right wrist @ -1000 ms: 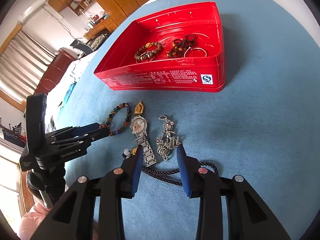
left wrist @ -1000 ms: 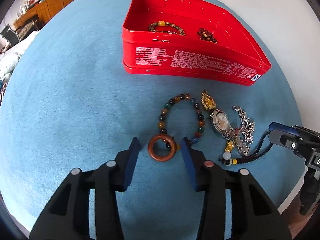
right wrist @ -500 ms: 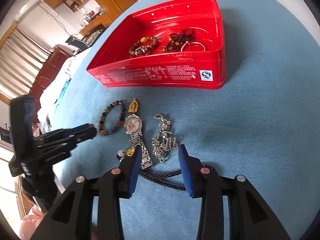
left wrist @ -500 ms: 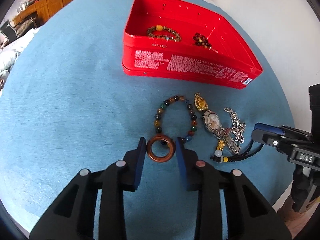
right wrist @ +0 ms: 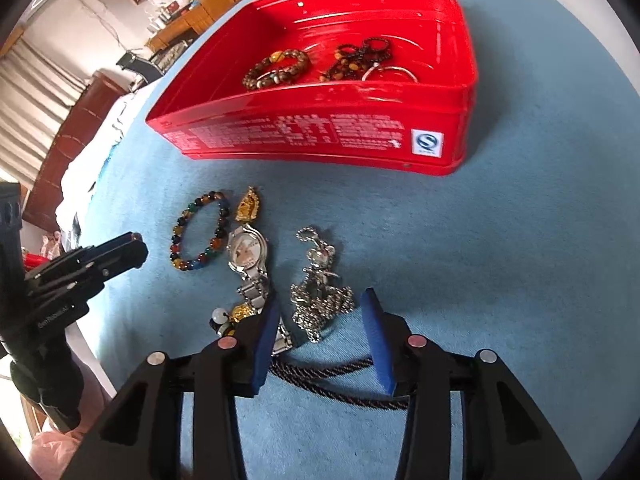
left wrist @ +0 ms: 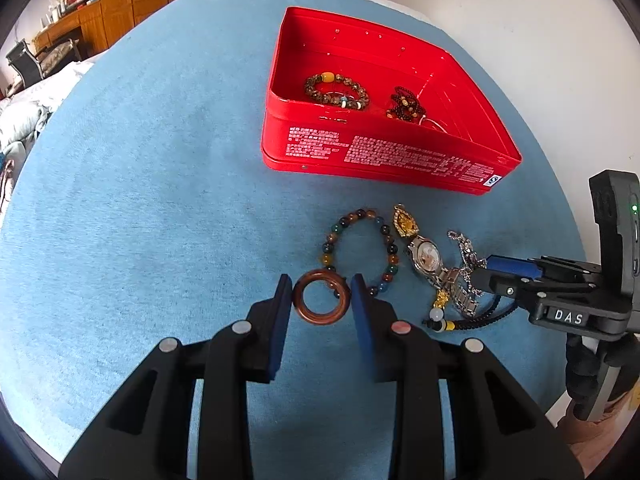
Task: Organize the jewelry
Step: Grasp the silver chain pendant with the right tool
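The left gripper (left wrist: 321,294) clamps a brown wooden ring (left wrist: 321,297), lifted over the blue cloth-covered table (left wrist: 152,200). The right gripper (right wrist: 319,312), jaws just widening, straddles a silver chain tangle (right wrist: 320,300) without pinching it; its left finger hides part of a steel-banded wristwatch (right wrist: 248,258). Only the right view shows the silver bangle (right wrist: 390,73) inside the open red tin (right wrist: 312,136) beyond.

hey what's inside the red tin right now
Inside the red tin: a brown beaded bracelet, a dark reddish bead strand and a thin silver ring. The near wall hides the floor behind it.
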{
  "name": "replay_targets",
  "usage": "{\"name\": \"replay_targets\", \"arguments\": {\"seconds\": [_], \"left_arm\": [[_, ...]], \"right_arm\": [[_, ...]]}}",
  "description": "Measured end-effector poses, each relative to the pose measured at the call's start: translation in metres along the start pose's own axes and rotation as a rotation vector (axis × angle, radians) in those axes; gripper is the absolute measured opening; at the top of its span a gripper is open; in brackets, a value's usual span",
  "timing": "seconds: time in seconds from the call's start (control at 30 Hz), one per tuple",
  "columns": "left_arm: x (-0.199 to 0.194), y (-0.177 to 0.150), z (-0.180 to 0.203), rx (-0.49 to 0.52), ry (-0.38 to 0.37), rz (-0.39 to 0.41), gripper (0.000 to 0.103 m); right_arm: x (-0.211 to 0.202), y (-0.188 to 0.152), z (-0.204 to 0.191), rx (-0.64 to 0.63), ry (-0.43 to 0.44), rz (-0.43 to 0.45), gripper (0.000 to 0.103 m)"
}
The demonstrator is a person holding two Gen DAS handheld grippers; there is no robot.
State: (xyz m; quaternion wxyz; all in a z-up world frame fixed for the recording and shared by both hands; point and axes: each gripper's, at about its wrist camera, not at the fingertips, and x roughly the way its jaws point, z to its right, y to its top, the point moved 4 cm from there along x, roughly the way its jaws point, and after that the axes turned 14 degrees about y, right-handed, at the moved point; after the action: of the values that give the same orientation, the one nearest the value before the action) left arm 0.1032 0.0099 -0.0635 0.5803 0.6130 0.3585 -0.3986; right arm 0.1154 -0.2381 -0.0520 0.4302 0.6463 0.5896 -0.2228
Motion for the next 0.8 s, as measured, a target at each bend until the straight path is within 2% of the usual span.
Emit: {"name": "replay_targets", "arguments": {"seconds": [0.13,0.2,0.27,0.43,0.5,0.7,0.8], "left_arm": [[0.006,0.002,0.000,-0.002,-0.008,-0.007,0.029],[0.007,0.003,0.000,-0.003,-0.011,-0.009,0.029],[0.008,0.004,-0.001,-0.004,-0.014,-0.011,0.029],[0.012,0.003,0.001,-0.002,-0.020,-0.018,0.029],[0.013,0.002,0.002,0.003,-0.021,-0.018,0.029],[0.009,-0.001,0.003,0.001,-0.021,-0.010,0.029],[0.005,-0.001,0.002,-0.002,-0.021,-0.001,0.029]], "right_arm": [[0.007,0.002,-0.007,-0.048,-0.037,-0.020,0.043],[0.010,0.003,-0.010,-0.075,-0.061,-0.028,0.039],[0.012,0.003,-0.011,-0.098,-0.096,-0.030,0.029],[0.013,0.003,-0.013,-0.144,-0.124,-0.015,0.023],[0.012,0.002,-0.013,-0.141,-0.117,-0.007,0.021],[-0.002,-0.002,-0.003,-0.059,0.002,0.014,0.018],[-0.011,-0.003,-0.003,-0.049,0.027,0.035,0.018]]}}
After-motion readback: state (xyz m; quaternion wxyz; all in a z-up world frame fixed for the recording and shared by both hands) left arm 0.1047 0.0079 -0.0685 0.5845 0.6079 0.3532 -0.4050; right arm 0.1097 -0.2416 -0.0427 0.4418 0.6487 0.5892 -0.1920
